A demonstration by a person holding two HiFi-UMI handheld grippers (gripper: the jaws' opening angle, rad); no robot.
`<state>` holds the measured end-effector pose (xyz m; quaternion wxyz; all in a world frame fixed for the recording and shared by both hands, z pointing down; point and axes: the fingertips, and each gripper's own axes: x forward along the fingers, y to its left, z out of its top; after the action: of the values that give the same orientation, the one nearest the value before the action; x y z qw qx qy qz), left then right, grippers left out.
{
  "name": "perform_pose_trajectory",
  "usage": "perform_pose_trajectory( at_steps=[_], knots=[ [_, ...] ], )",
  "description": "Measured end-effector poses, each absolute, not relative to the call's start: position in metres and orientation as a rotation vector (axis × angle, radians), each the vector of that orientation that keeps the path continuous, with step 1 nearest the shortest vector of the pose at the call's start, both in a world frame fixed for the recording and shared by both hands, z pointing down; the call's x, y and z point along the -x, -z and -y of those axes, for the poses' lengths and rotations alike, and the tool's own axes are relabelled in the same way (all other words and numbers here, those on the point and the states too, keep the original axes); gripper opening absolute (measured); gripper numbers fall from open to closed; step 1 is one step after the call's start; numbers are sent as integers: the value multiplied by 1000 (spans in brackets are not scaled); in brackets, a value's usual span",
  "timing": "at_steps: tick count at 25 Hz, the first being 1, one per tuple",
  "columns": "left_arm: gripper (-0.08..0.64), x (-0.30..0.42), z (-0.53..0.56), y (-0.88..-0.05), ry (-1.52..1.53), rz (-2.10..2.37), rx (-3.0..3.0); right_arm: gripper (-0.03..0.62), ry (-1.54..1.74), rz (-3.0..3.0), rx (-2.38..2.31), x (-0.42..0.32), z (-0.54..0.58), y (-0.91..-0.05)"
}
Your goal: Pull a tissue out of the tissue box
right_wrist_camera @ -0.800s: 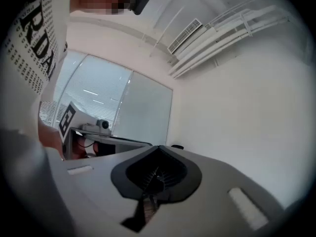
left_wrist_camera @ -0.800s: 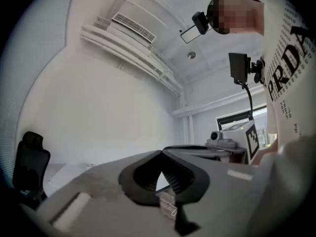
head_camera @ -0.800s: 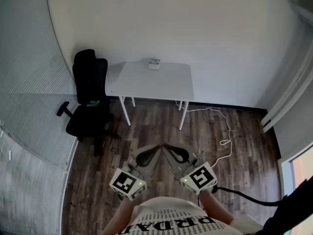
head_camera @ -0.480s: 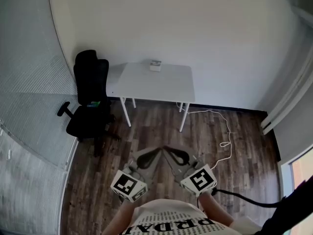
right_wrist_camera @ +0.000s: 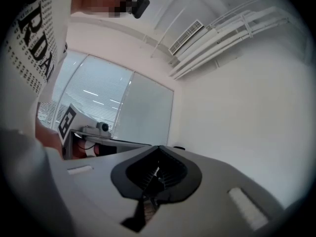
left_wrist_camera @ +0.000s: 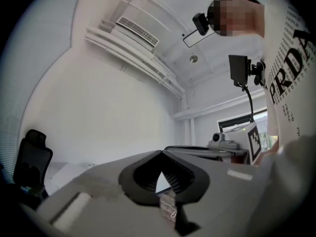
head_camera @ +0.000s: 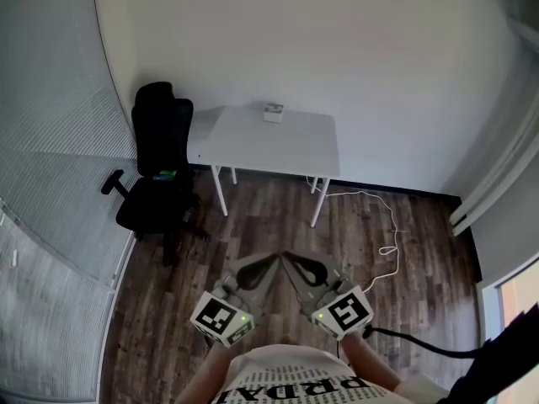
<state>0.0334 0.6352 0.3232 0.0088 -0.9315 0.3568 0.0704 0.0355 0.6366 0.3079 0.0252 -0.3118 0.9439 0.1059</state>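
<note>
Small pale tissue box (head_camera: 273, 112) on white rectangular table (head_camera: 282, 146): too distant for detail, picked out in head view only. Left gripper (head_camera: 271, 259), right gripper (head_camera: 288, 257): jaws closed, empty.

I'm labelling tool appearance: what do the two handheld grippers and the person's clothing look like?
The left gripper and right gripper are grey, their claws lined with black ribbed pads. Each carries a white cube with black square markers and a small green light. A black cable trails from the right one. The person wears a white top with black lettering.
</note>
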Motion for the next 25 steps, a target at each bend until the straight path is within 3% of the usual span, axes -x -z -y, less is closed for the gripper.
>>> perform_pose_trajectory(
  at_steps=[25],
  knots=[
    [-9, 29, -656, -344, -223, -1048, 2975, 6, -347, -2960, 1027, 29, -659, -329]
  ],
)
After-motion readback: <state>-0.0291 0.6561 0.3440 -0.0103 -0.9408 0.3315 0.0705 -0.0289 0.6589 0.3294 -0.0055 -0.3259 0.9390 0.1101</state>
